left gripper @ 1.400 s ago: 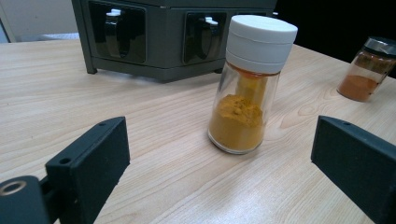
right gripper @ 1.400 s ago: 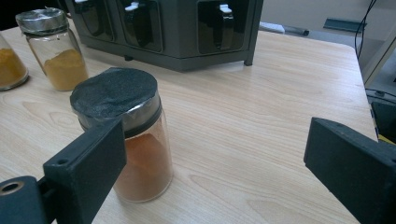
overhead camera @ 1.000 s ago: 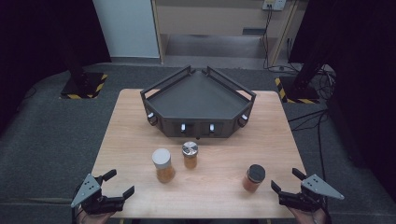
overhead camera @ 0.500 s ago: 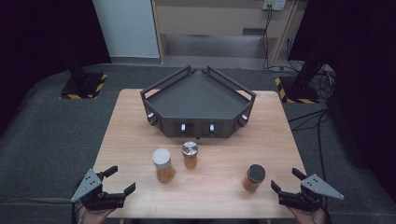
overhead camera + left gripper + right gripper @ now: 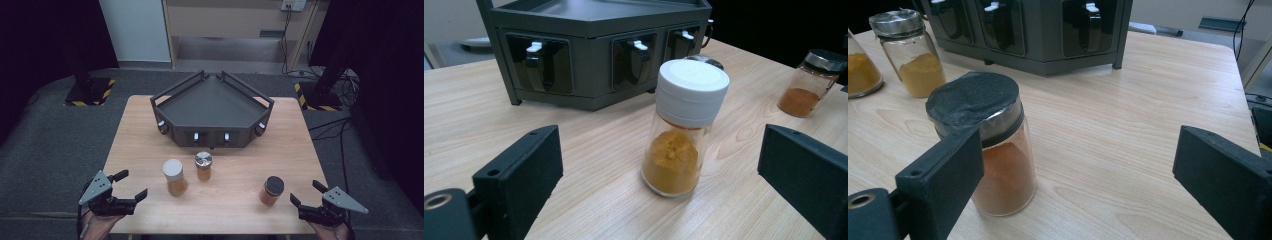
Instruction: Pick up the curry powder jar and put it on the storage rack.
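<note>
From above, my left gripper (image 5: 121,191) hovers at the near left corner of the wooden worktop (image 5: 150,145), its jaws spread wide and holding nothing. My right gripper (image 5: 306,198) sits at the near right corner, jaws likewise wide apart and empty. Between them stand three spice jars, all upright on the worktop. The white-capped jar (image 5: 174,177) is nearest my left gripper, a little apart from it. The silver-capped jar (image 5: 203,165) stands just beside the white-capped one, slightly farther back. The black-capped jar (image 5: 271,190) stands close to my right gripper but not touching it. Behind the jars, in the middle of the worktop, sits the dark angular rack (image 5: 212,112), with small white-tipped knobs along its front faces.

In the left gripper view, my two black jaws rise wide at either side, and the white-capped jar (image 5: 683,127) stands ahead in the gap between them, untouched, its lower half filled with yellow-orange powder. The rack (image 5: 594,47) is behind it, and the black-capped jar (image 5: 811,82) shows far off at the right edge.

In the right gripper view, my jaws are again wide. The black-capped jar (image 5: 989,141), holding reddish-orange powder, stands just behind my left-hand jaw, partly covered by it; I cannot tell whether they touch. The silver-capped jar (image 5: 912,51) is farther back at the left, with the rack (image 5: 1033,32) beyond.
</note>
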Available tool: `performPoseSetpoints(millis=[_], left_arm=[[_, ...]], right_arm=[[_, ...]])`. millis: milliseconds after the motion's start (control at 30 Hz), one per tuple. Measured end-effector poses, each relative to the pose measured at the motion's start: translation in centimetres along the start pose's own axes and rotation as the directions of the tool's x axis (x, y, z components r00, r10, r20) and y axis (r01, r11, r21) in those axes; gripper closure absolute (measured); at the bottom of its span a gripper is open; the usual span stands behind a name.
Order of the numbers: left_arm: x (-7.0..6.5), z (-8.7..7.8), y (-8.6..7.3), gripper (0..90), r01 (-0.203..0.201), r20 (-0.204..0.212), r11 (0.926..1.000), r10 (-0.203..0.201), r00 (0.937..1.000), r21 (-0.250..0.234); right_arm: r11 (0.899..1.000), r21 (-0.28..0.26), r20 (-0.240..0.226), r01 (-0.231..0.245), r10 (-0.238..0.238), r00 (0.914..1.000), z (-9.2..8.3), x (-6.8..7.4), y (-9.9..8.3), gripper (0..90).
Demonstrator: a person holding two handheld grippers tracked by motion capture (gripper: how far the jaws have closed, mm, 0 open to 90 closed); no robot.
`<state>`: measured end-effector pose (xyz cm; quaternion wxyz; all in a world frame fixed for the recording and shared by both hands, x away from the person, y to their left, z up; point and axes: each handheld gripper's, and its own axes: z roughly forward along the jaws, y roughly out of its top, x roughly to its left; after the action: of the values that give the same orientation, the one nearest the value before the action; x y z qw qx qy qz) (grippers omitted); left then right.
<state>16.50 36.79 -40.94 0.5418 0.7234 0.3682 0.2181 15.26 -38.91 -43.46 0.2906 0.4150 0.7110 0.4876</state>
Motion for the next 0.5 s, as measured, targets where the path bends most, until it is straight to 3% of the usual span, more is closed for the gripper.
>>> performPoseSetpoints(millis=[333, 500], left_arm=[[0.6, 0.6, 1.7, 3.5, -0.039, 0.036, 0.9992, 0.039, 0.9986, 0.004], [1.2, 1.2, 2.3, 3.6, -0.041, 0.065, 0.9991, 0.040, 0.9971, 0.008]], right_arm=[[1.000, -0.001, 0.001, -0.001, 0.001, 1.0000, 0.0, 0.0, 0.0, 6.3], [1.000, -0.001, 0.002, 0.001, -0.001, 1.0000, -0.1, 0.0, 0.0, 6.3]])
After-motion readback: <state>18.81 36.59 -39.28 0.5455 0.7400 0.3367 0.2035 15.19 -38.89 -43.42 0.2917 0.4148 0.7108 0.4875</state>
